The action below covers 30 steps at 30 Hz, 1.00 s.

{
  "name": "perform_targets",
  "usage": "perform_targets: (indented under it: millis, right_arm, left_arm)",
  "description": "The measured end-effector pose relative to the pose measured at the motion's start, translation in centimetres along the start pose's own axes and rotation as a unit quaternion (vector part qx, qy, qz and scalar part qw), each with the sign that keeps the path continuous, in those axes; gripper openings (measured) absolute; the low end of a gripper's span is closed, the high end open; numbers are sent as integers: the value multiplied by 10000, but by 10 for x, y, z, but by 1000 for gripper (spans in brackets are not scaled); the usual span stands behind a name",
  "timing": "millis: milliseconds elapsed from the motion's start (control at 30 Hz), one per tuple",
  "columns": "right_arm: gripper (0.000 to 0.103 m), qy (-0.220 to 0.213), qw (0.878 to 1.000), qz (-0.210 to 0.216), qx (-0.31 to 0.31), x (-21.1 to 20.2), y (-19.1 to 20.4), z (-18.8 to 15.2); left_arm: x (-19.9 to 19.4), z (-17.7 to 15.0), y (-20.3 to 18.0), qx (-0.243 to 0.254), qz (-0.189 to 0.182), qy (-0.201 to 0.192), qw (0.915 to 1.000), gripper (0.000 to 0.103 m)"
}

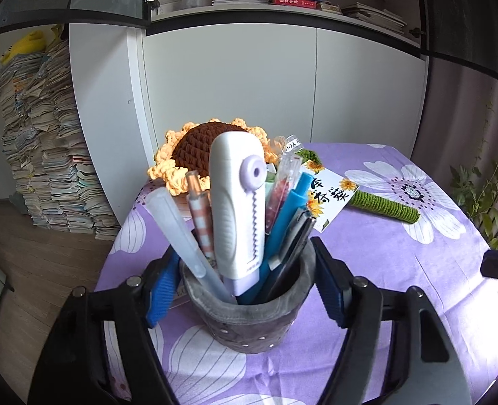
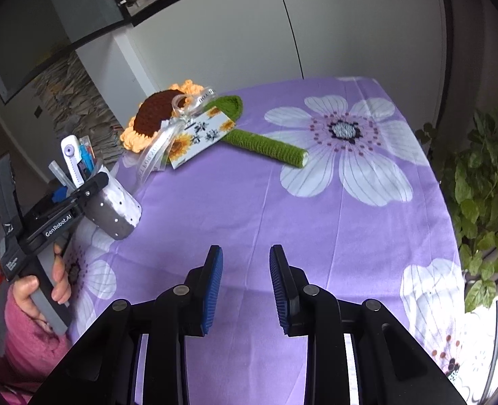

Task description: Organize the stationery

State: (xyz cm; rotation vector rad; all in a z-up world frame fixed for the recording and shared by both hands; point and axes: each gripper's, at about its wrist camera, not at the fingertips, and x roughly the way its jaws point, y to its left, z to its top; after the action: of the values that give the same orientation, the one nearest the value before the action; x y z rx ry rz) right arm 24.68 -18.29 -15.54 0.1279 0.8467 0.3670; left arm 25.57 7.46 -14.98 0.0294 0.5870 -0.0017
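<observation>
A grey felt pen holder point(image 1: 245, 317) with white dots stands between the fingers of my left gripper point(image 1: 247, 270), whose blue pads press on both its sides. It holds a white and lilac correction tape point(image 1: 235, 209), a clear pen point(image 1: 181, 233), a checked pen point(image 1: 203, 222) and blue and black pens point(image 1: 292, 216). In the right wrist view the pen holder point(image 2: 117, 209) leans to the upper left in the left gripper point(image 2: 90, 185), at the table's left edge. My right gripper point(image 2: 246, 249) hangs open over the purple cloth with nothing between its fingers.
A crochet sunflower point(image 2: 154, 114) with a green stem point(image 2: 269, 145), ribbon and printed card point(image 2: 201, 135) lies at the back of the flowered tablecloth point(image 2: 249, 195). A leafy plant point(image 2: 485, 202) stands past the right edge. Stacked papers point(image 1: 46, 141) and white cabinets are behind.
</observation>
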Motion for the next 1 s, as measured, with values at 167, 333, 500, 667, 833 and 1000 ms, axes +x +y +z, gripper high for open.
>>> perform_targets:
  millis: [167, 333, 500, 667, 833, 1000]
  right_arm:
    - [29, -458, 9978, -95, -472, -11, 24, 9]
    - [43, -611, 9957, -5, -694, -14, 40, 10]
    - [43, -686, 9938, -28, -876, -14, 50, 10]
    - [43, -680, 9939, -17, -863, -13, 50, 9]
    - [43, -659, 9947, -62, -792, -13, 44, 6]
    - [43, -654, 9957, -99, -649, -14, 33, 4]
  left_arm:
    - [0, 0, 0, -37, -1, 26, 10000, 70]
    - [-4, -1, -6, 31, -24, 13, 10000, 70]
    - [-9, -1, -16, 115, -219, 26, 9997, 70]
    - [-16, 0, -33, 271, -399, -45, 9988, 70]
    - [-20, 2, -53, 460, -571, -133, 9972, 70]
    - [-19, 5, -71, 581, -727, -143, 9956, 70]
